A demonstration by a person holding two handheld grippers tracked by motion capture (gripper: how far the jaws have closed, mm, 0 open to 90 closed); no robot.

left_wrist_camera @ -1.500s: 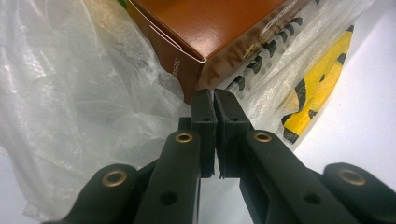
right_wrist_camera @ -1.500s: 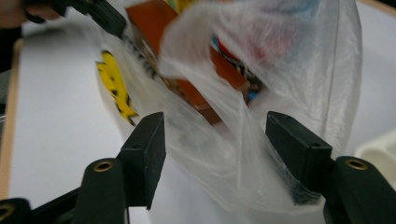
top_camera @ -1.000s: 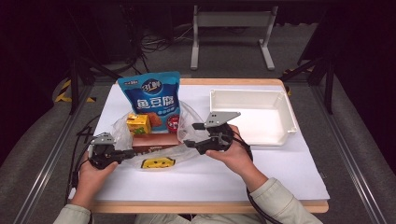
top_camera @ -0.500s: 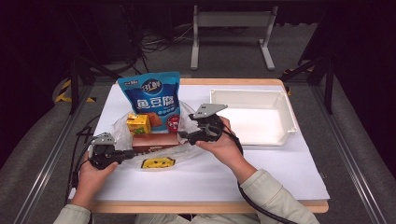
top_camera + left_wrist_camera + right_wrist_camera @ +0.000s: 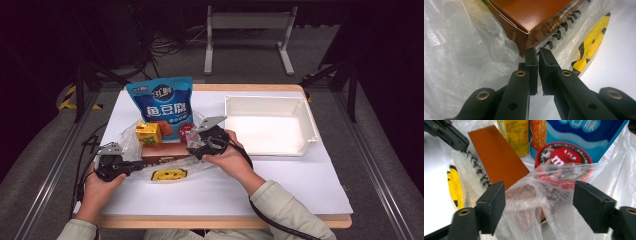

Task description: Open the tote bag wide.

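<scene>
At the centre left of the high view, a crinkled clear plastic bag (image 5: 131, 142) with yellow-and-black print is lying on the smooth white table top (image 5: 280, 180), and I am working at it with both claws. My left gripper (image 5: 134, 166) is pinching the thin film at the bag's lower left edge, its flat black jaws nearly together on the plastic, as the left gripper view shows at its middle. My right gripper (image 5: 194, 150) is standing at the bag's right side; its blocky jaws have just been closing a little yet are standing wide, with bunched, glossy film between them and not pressed. Inside the bag a flat brown cardboard box (image 5: 165, 149) with sharp corners is lying, and just behind it a small yellow carton (image 5: 148, 133) is standing. A round red tin (image 5: 564, 160) with a printed lid is sitting beside them, against a tall blue glossy snack pouch (image 5: 162, 102). A shallow white rectangular plastic tray (image 5: 305, 131) is resting well apart at the right.
</scene>
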